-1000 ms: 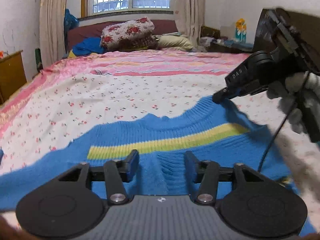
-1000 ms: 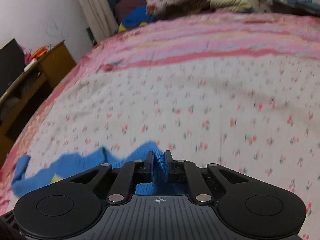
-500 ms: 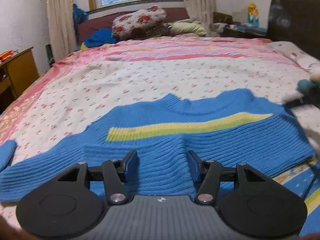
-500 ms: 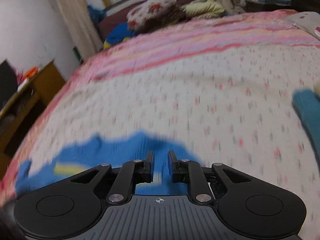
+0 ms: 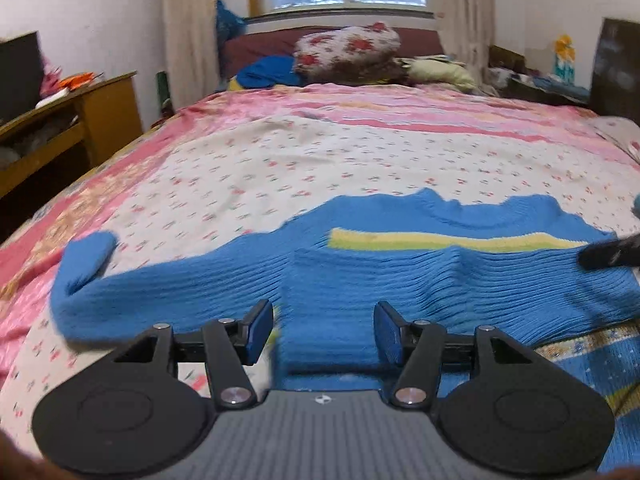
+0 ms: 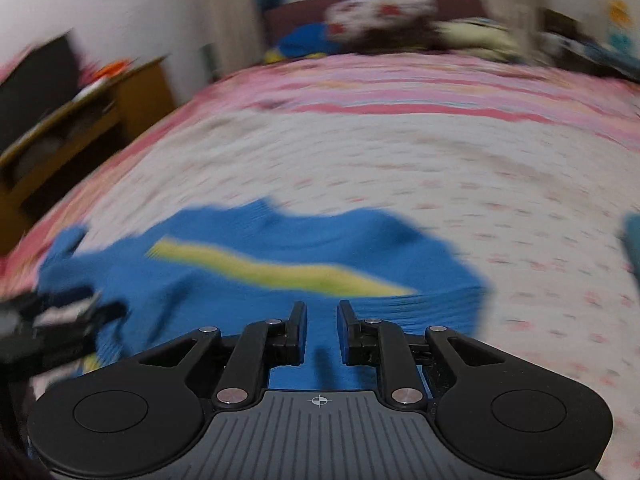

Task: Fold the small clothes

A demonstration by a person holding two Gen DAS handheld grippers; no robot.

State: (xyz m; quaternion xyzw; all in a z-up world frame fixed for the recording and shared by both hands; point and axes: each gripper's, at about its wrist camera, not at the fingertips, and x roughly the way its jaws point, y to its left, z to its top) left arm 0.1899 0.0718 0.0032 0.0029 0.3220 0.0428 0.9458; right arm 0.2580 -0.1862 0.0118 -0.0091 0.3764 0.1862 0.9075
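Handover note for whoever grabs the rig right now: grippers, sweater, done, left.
Left gripper: open over the sweater's near edge, nothing pinched.
Right gripper: narrow gap, no cloth gripped, also over the near edge.
Blue sweater: on the floral bedspread, body flat, left sleeve stretched out sideways.
Done: sweater laid out, partly folded.
Left: fold in the sleeve, then fold the body.

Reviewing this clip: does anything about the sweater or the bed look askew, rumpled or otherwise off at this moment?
Yes. The blue sweater is not flat: a raised ridge runs through its ribbed body below the yellow stripe, and the sleeve toward the wooden desk ends curled upward. Neither gripper pinches it. The floral bedspread looks unremarkable.
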